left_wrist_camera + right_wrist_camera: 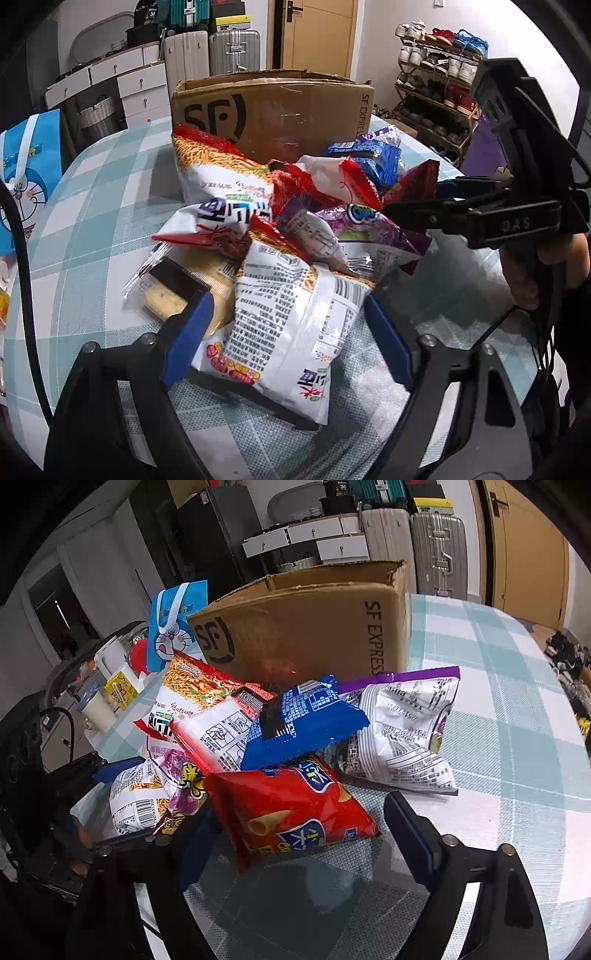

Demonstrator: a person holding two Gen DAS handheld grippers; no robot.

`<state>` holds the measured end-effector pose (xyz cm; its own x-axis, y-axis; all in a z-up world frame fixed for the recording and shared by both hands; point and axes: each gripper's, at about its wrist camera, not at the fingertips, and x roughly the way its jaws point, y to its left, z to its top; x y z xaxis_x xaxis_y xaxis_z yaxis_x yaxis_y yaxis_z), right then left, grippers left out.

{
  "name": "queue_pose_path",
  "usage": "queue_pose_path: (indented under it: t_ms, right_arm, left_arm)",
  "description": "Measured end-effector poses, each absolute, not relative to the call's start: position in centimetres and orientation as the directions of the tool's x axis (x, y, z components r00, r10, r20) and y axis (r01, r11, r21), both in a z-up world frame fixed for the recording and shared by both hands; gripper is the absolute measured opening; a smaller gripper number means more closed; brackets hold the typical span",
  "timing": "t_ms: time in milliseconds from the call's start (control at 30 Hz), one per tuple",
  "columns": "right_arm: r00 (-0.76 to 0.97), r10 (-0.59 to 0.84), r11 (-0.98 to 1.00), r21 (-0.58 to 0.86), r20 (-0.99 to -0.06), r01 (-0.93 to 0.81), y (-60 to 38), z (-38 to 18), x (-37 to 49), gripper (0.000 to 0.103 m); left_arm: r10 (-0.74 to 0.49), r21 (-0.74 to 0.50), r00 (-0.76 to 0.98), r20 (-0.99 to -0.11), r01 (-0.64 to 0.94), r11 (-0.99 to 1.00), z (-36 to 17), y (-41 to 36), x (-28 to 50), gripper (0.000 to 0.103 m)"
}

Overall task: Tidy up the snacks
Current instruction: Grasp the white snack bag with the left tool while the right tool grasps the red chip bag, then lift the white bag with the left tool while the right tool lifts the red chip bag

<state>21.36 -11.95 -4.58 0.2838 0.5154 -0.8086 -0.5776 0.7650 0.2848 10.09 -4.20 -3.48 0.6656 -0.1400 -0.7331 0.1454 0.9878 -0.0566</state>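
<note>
I judged the sorting barely begun: the crinkly foil snack bags (295, 229) lay heaped on the checked table (92, 206), the cardboard box (273, 110) at twelve o'clock behind them. My left gripper (288, 339) had its fingers wide around a white noodle bag (288, 325); my right gripper (303, 834), also wide, flanked a glossy red bag (291, 808).

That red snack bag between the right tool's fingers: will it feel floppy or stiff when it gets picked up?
The red snack bag looks puffed with air, so it is probably light and springy rather than stiff. Its glossy film may slip, and the contents could crush under a hard squeeze.
</note>
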Motion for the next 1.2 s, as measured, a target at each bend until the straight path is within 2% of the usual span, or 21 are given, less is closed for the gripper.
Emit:
queue_pose_path:
  t_ms: [100,300,367,400,433,600,1100,1133,1167,1200]
  right_arm:
    - [0.271,0.524,0.763,0.304,-0.807,-0.570,-12.1,-4.8,21.3,0.079]
    - [0.263,0.538,0.750,0.311,-0.801,-0.584,-12.6,-4.7,20.7,0.070]
    - [0.263,0.542,0.745,0.311,-0.798,-0.590,-12.8,-4.6,20.2,0.065]
    - [0.263,0.551,0.740,0.318,-0.792,-0.593,-13.0,-4.5,20.0,0.058]
    - [0.266,0.559,0.736,0.322,-0.785,-0.596,-13.1,-4.3,19.8,0.057]
    - [0.279,0.575,0.727,0.323,-0.769,-0.607,-13.8,-3.4,18.9,0.049]
    - [0.346,0.648,0.707,0.367,-0.678,-0.605,-16.7,-0.2,14.7,0.046]
    - [0.358,0.654,0.705,0.365,-0.667,-0.608,-16.8,0.4,14.5,0.044]
    - [0.366,0.657,0.705,0.364,-0.659,-0.609,-17.0,0.8,14.4,0.029]
    - [0.383,0.654,0.711,0.356,-0.652,-0.607,-17.0,1.6,14.3,0.025]
  left_arm:
    - [-0.160,-0.070,0.667,-0.727,0.161,0.985,-3.6,-4.4,10.4,0.063]
    - [-0.168,-0.103,0.676,-0.717,0.136,0.985,-3.6,-4.3,10.3,0.054]
    - [-0.182,-0.131,0.679,-0.711,0.127,0.983,-3.7,-3.9,10.1,0.051]
    - [-0.189,-0.143,0.680,-0.708,0.123,0.982,-3.7,-3.7,10.0,0.051]
    - [-0.194,-0.151,0.682,-0.705,0.122,0.981,-3.6,-3.6,9.9,0.047]
    - [-0.205,-0.183,0.690,-0.694,0.107,0.977,-3.5,-3.3,9.1,0.046]
    - [-0.179,-0.192,0.768,-0.614,0.075,0.979,0.4,-1.8,4.1,0.046]
    - [-0.169,-0.184,0.780,-0.602,0.070,0.980,1.0,-1.7,3.9,0.046]
    - [-0.166,-0.181,0.786,-0.596,0.069,0.981,1.4,-1.7,3.8,0.046]
    - [-0.164,-0.181,0.791,-0.590,0.068,0.981,1.8,-1.6,3.7,0.046]
